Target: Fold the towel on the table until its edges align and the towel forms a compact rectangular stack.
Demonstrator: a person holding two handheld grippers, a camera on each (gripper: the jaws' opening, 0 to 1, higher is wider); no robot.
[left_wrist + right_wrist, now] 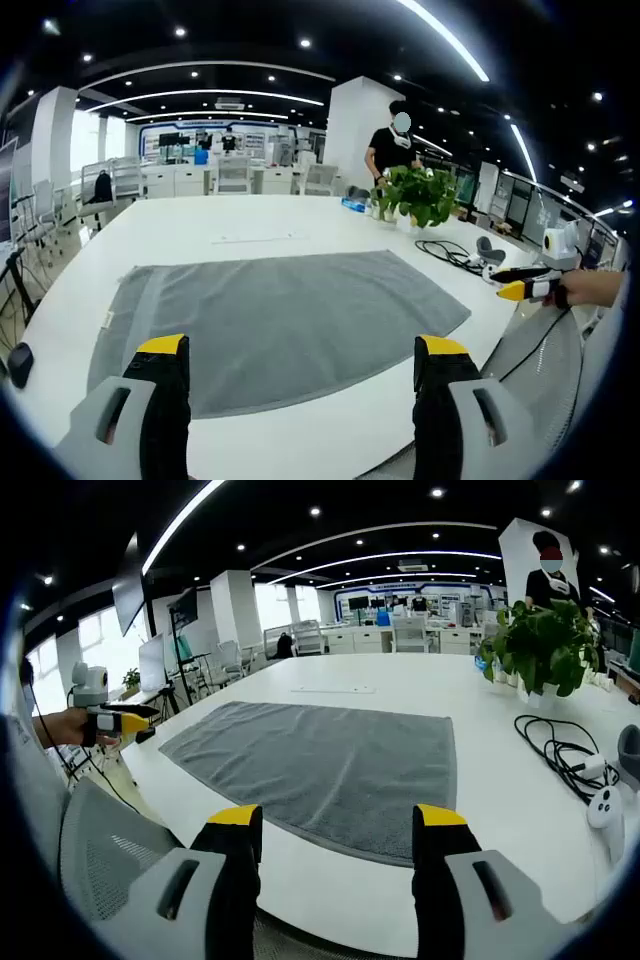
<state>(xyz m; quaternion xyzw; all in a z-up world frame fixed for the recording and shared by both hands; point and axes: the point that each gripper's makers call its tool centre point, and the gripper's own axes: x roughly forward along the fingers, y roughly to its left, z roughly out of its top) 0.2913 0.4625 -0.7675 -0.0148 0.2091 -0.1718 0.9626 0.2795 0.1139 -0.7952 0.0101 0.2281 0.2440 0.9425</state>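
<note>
While both grippers are held off the near table edge, the grey rectangular terry towel (285,325) (325,765) is seen spread flat and unfolded on the large white table (220,225) (520,820), one layer, no corner lifted. A paler band is visible along one short end of the towel in the left gripper view, with a small label at that edge.

Left gripper (301,358): yellow-tipped black jaws are held wide apart, nothing between them, positioned above the near towel edge; contact cannot be told. Right gripper (338,820): jaws likewise apart and empty, hovering at the near long edge of the towel. Each gripper is also caught in the other's view, held by a hand beyond a towel corner: the right gripper at the right of the left gripper view (528,285), the left gripper at the left of the right gripper view (118,723).

Beyond the towel, a green leafy potted plant (418,195) (545,645) is placed on the table, well apart from the cloth. A coiled black cable (445,252) (555,750) is laid near it, beside a white handheld controller (603,805). A grey mesh chair back (110,845) is seen at the near table edge. A person in a black shirt (392,148) (550,575) is stood behind the plant.
</note>
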